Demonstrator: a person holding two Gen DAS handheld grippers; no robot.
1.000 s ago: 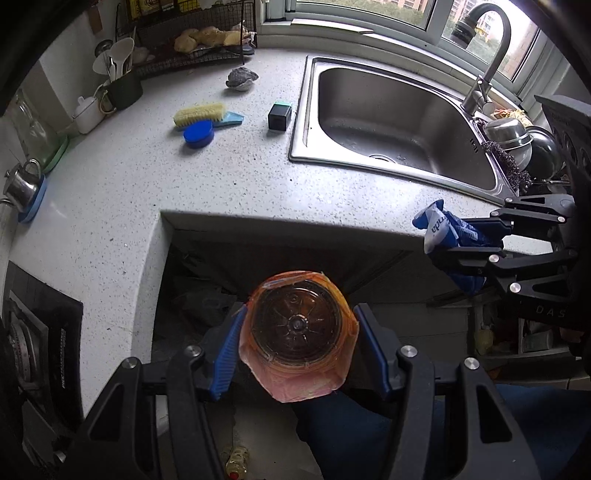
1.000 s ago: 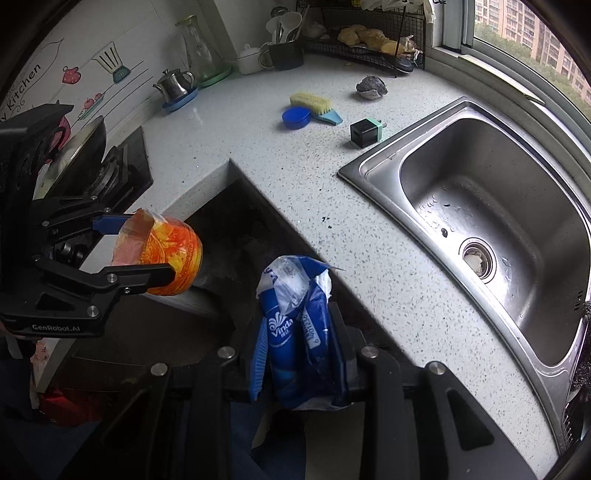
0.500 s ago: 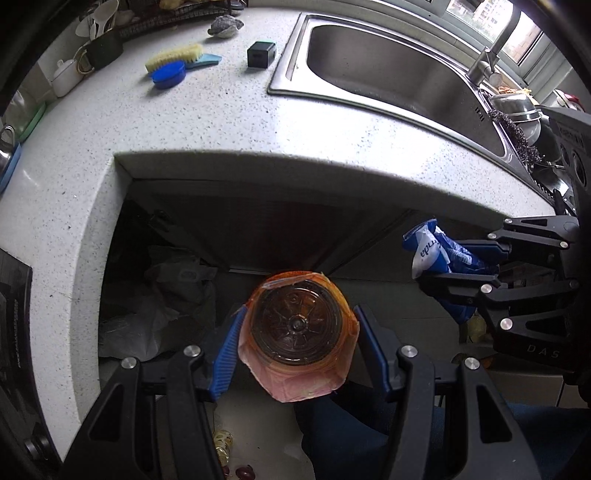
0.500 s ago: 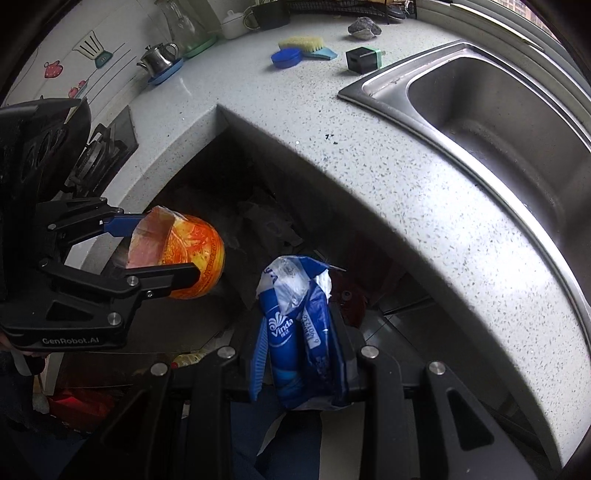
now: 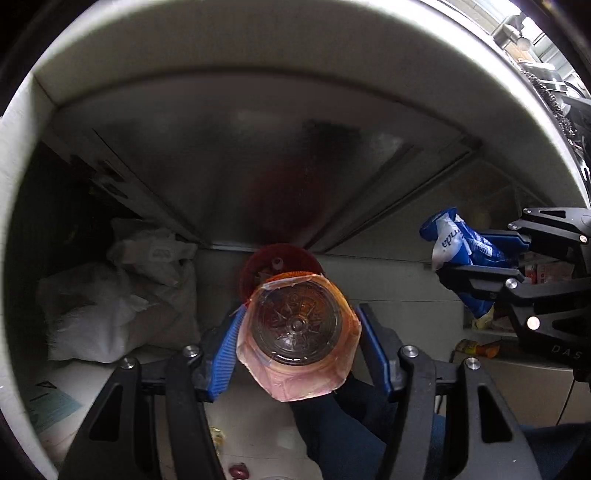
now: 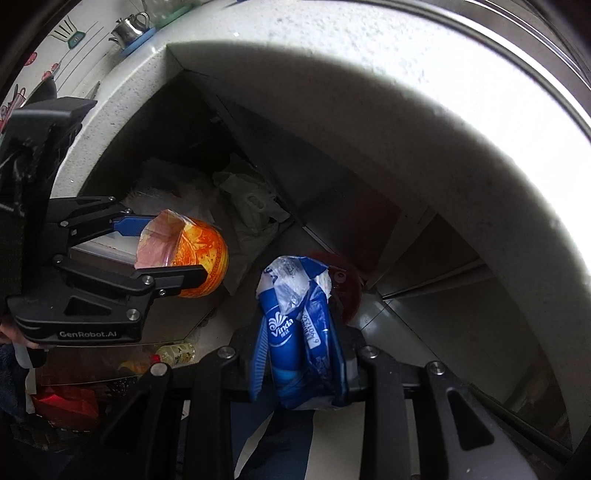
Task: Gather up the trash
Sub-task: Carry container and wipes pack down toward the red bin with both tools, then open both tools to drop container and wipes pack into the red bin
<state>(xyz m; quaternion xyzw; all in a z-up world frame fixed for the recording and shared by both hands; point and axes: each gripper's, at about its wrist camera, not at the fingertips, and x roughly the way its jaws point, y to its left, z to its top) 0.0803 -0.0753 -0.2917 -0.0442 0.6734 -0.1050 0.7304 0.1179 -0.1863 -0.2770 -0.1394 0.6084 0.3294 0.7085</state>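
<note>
orange cup [image 5: 298,332] in left gripper [image 5: 298,343], blue wrapper [image 6: 299,332] in right gripper [image 6: 301,354], under countertop [image 6: 369,92]

**Under the counter: a cluttered floor**

A pale floor [image 5: 388,280] runs beneath the speckled white counter [image 6: 369,74]. White plastic bags [image 5: 110,306] lie heaped on it at the back corner under the counter. A dark red round bin [image 5: 273,266] stands on the floor next to the bags. Nearer the camera lie a small yellow bottle [image 6: 173,352], a printed paper sheet [image 5: 51,406] and a red packet [image 6: 66,406]. On the countertop, a small steel kettle [image 6: 129,24] sits on a blue coaster [image 6: 138,38].
</note>
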